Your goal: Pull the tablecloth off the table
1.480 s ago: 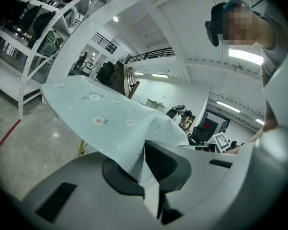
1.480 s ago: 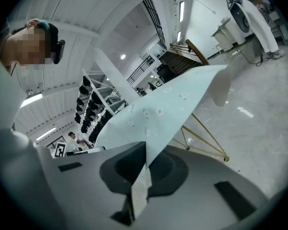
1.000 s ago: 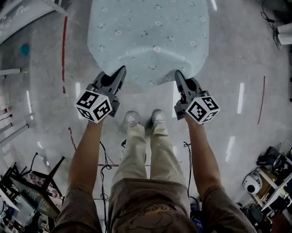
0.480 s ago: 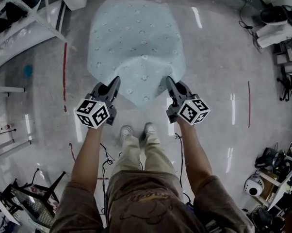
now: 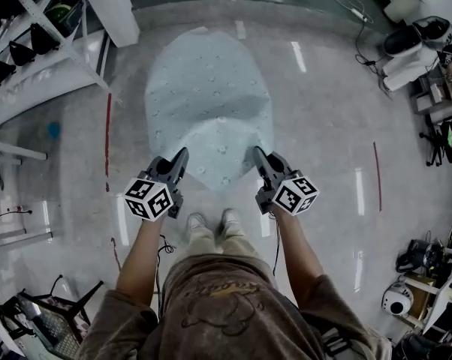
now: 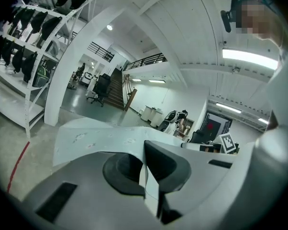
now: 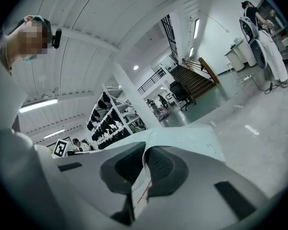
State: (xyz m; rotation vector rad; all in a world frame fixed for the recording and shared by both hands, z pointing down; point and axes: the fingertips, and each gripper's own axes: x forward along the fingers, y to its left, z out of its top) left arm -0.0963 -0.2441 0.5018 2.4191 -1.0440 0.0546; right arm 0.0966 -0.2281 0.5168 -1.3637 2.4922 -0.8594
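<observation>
A pale blue tablecloth [image 5: 205,100] with small printed motifs stretches away from me over the floor in the head view, its near edge drooping between my hands. My left gripper [image 5: 182,156] is shut on the cloth's near left corner, and my right gripper [image 5: 257,154] is shut on the near right corner. In the left gripper view a thin fold of tablecloth [image 6: 143,178] is pinched between the dark pads [image 6: 165,164]. The right gripper view shows the same: a tablecloth [image 7: 192,140] edge clamped between its pads [image 7: 163,171]. No table shows under the cloth.
A white shelving rack [image 5: 38,28] stands at the left with a white pillar [image 5: 109,6] behind it. Equipment and cables [image 5: 429,51] crowd the right side. A red tape line [image 5: 107,137] runs along the floor left of the cloth. My feet [image 5: 211,222] are just behind the grippers.
Both grippers have stepped back with the cloth in them. The cloth has slid toward me and looks smaller and narrower, with its near edge sagging to a point between the grippers.
</observation>
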